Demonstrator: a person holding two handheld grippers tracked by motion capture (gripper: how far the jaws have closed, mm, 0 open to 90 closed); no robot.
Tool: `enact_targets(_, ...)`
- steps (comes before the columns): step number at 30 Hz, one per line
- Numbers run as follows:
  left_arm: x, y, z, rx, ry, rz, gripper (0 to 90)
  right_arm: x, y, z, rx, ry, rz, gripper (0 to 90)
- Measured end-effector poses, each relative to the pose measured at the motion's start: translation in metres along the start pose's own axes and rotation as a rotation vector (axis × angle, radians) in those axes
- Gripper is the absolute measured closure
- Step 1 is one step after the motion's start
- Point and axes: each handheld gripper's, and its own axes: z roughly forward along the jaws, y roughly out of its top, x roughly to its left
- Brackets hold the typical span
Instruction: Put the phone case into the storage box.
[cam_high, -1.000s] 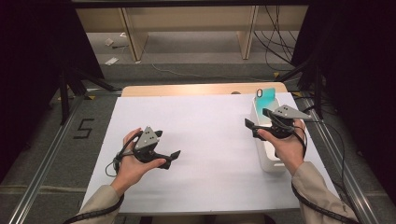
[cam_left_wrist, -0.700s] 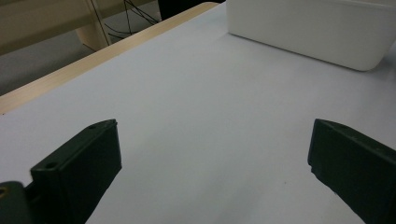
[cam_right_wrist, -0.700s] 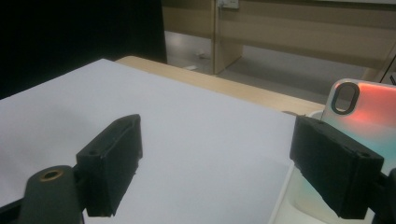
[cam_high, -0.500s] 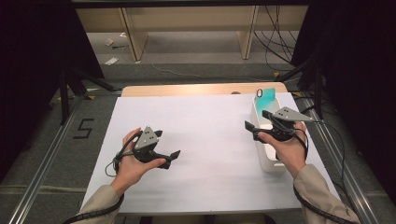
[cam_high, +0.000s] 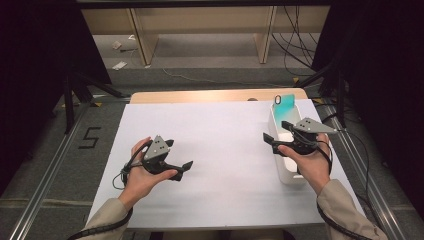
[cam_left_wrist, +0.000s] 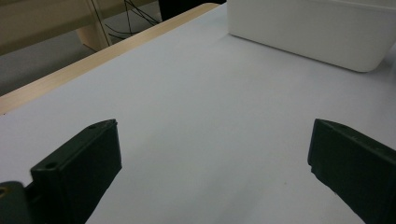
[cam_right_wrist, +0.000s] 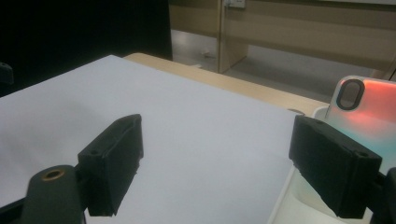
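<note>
A white sheet (cam_high: 225, 150) covers most of the surface (cam_high: 200, 95), whose bare wooden edge shows along the far side. A long white bin (cam_high: 283, 165) stands on the sheet at the right, running near to far.

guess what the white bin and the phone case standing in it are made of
White bin: probably moulded plastic, going by its smooth matte walls and rounded corners. Phone case: looks like glossy plastic or silicone, with a teal-to-pink sheen that changes between views and a dark-rimmed camera cutout. The look alone can't settle hard or soft.
</note>
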Motion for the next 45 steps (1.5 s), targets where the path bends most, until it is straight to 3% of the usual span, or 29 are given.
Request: enact_targets(45, 0.001, 0.0, -0.001, -0.003, 0.005, -0.001, 2.0, 0.003, -0.014, -0.018, 0.0, 0.032, -0.026, 19.5)
